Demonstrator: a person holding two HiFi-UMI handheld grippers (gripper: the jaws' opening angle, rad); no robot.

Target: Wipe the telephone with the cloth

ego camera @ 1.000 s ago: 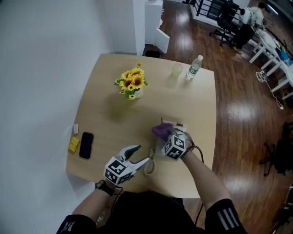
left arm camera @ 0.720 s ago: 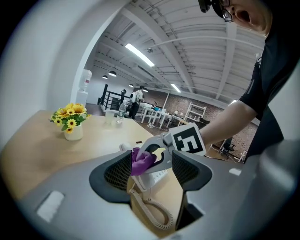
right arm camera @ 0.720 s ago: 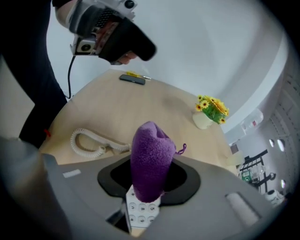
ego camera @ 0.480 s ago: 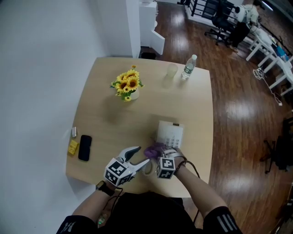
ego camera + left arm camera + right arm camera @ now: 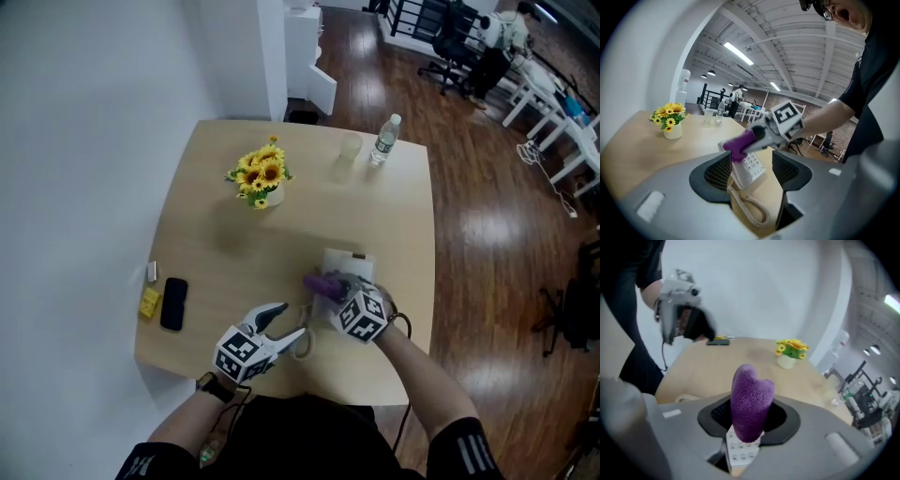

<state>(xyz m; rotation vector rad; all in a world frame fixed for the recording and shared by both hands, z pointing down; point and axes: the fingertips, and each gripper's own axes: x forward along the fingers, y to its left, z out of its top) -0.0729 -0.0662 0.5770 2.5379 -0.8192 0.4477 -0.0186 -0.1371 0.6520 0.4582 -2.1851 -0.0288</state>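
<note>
Presently, the tan surface (image 5: 216,234) carries all items noted. The telephone (image 5: 349,265), white with a keypad, lies directly beneath and just ahead of the right hand-held gripper (image 5: 334,289), with its coiled cord (image 5: 302,343) trailing back to a spot under the left hand-held gripper (image 5: 288,320). The left hand-held gripper is held with its jaws wide apart and nothing between them; it points at the telephone from just beside it. The right hand-held gripper is clamped on the purple cloth (image 5: 750,399), which sticks out beyond the jaw tips and lies over the telephone's keypad; firm contact cannot be confirmed. Far ahead of both hand-held grippers stand a pot of sunflowers (image 5: 260,178), a clear water bottle (image 5: 382,139) and, just beside the bottle, a clear cup (image 5: 351,145). Well to the left of the left hand-held gripper lie a black mobile phone (image 5: 174,302) and a small yellow item (image 5: 150,300), side by side near the surface edge.
</note>
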